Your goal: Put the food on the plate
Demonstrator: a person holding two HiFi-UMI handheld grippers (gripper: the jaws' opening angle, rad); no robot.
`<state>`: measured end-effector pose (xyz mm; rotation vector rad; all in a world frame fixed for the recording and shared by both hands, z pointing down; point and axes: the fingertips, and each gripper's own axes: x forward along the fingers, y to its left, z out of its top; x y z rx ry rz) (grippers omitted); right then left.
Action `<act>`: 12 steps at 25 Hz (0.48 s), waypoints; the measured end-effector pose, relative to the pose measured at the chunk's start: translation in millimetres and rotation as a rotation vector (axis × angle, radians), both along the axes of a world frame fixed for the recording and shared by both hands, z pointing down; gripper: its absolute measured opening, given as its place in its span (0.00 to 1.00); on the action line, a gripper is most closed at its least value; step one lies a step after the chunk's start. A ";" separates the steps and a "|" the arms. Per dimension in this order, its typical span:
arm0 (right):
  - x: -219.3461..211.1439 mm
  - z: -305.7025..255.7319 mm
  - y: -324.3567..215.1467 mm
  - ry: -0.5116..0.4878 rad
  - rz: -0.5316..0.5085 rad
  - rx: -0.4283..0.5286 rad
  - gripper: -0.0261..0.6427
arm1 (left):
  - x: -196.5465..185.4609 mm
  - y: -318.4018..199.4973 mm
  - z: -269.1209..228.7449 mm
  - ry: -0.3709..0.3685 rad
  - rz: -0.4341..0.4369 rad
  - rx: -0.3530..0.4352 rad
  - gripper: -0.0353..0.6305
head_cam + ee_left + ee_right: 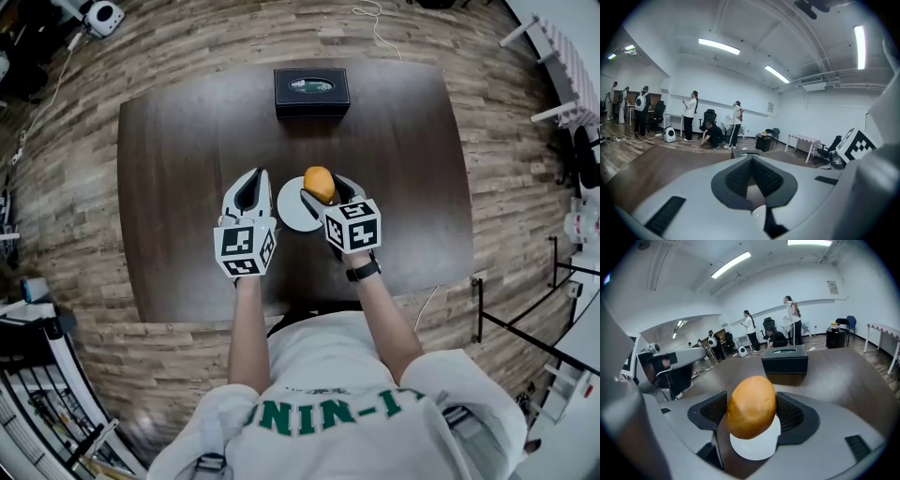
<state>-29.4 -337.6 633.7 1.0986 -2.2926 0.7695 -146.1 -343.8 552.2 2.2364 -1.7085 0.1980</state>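
A golden-brown, egg-shaped piece of food [319, 183] hangs just above a small white plate [291, 216] at the middle of the dark table [187, 141]. My right gripper [323, 190] is shut on it. In the right gripper view the food [750, 411] sits pinched between both dark pads, with the plate [754, 448] right below. My left gripper [251, 192] rests to the left of the plate, jaws together and holding nothing. In the left gripper view [751, 176] a sliver of the plate [759, 213] shows under the jaws.
A black box [311, 91] with an oval opening stands at the table's far edge, beyond the plate; it also shows as the black box [785, 359] ahead of the right jaws. Several people [689, 115] and office chairs are across the room. Wood flooring surrounds the table.
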 end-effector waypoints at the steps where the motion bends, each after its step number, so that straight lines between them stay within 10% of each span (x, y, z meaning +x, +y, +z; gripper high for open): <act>1: -1.4 5.8 0.0 0.003 -0.007 -0.011 0.54 | 0.4 -1.5 3.3 0.001 0.001 -0.005 0.07; 12: -12.8 73.6 9.5 0.059 -0.081 -0.133 0.54 | 1.6 -7.6 39.9 -0.019 -0.009 -0.073 0.07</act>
